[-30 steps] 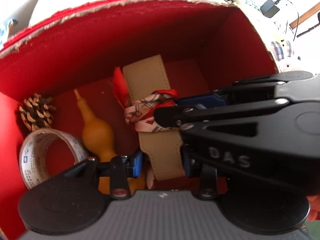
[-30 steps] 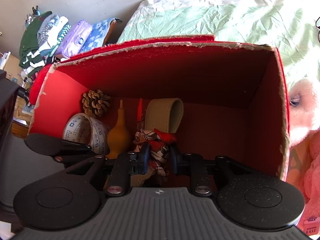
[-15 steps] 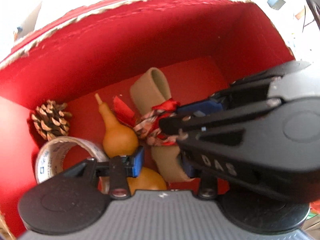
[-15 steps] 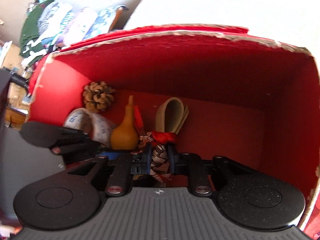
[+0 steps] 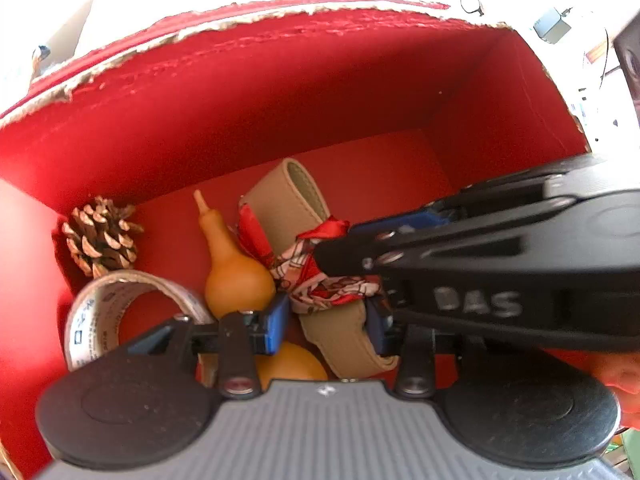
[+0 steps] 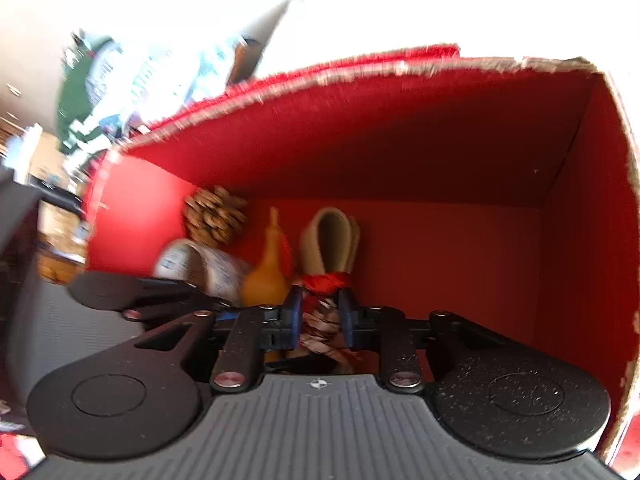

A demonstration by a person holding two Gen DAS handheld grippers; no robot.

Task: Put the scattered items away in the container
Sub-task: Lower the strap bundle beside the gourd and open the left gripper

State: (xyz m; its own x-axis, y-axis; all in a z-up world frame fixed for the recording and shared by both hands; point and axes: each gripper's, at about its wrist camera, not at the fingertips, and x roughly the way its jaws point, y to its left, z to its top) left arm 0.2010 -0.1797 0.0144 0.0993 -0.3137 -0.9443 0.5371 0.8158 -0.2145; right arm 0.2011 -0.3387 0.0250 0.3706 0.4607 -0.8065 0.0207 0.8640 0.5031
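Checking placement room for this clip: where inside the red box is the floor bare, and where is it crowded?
Bare floor: the right half of the red box, between the tan strap and the right wall. Crowded: the left side, with pine cone, tape roll, gourd and scarf packed together.

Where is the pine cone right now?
In the left wrist view the pine cone sits in the far left corner of the red box, behind the tape roll, left of the gourd.
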